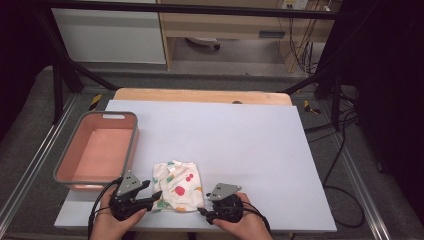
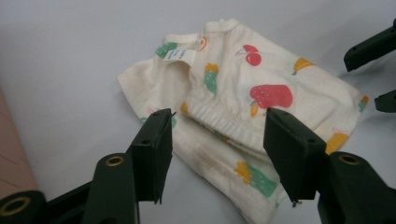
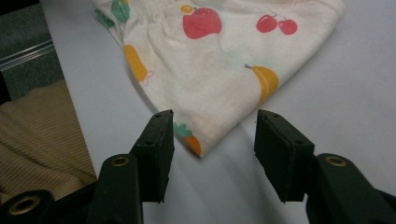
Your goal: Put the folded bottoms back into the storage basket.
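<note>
A small cream garment with a fruit print (image 1: 177,186) lies folded on the pale table near the front edge. In the left gripper view its ribbed hem and neck label show on the garment (image 2: 243,107), and my left gripper (image 2: 217,149) hovers open over its near edge. In the high view the left gripper (image 1: 152,197) sits at the garment's left side. My right gripper (image 3: 212,144) is open, its jaws either side of a folded corner of the garment (image 3: 210,70). In the high view the right gripper (image 1: 205,212) is at the garment's front right corner.
A pink basin with a grey rim (image 1: 95,150) stands at the table's left edge, with nothing in it. The pale table top (image 1: 230,135) stretches behind and to the right. A wooden board (image 1: 200,95) sits at the far edge. Cables (image 1: 345,150) lie on the floor at right.
</note>
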Demonstrator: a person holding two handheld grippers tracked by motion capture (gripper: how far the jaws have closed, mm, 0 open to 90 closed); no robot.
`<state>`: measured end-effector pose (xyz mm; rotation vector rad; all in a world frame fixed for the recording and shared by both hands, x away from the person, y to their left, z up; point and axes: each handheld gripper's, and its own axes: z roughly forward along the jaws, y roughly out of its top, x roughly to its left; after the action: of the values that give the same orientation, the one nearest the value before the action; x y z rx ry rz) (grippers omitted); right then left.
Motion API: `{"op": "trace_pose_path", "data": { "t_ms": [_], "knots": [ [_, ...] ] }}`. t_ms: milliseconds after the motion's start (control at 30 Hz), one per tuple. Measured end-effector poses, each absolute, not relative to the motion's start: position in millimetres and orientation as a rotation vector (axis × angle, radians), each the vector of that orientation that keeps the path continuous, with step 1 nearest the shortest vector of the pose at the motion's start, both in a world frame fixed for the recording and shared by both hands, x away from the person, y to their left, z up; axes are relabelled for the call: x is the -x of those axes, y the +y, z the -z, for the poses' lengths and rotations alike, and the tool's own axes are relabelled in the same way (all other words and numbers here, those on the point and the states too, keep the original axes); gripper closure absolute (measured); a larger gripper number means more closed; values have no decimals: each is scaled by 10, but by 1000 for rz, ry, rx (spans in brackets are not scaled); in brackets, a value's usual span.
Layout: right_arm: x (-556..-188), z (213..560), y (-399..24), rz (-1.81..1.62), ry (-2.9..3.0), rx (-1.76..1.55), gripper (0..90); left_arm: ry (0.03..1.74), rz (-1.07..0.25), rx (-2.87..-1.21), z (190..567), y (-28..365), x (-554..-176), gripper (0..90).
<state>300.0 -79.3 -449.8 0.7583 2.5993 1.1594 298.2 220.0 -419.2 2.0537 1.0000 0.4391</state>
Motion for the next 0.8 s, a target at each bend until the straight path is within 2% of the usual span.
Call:
{"op": "trace_pose_path", "data": {
  "t_ms": [200,367,400,800],
  "knots": [
    [-3003,4558,-640,-1144,2592,-737,559,1016,-461,-2047,4190,2194,-2995,389],
    [-3007,4560,-622,-1158,2588,-703,823,1035,-484,-2032,4179,2191,-3016,363],
    [-3009,4560,-628,-1164,2592,-707,841,1039,-482,-2027,4180,2192,-3020,363],
    [-2913,4505,-738,-1169,2599,-697,861,1018,-495,-1996,4163,2090,-3097,348]
  ]
}}
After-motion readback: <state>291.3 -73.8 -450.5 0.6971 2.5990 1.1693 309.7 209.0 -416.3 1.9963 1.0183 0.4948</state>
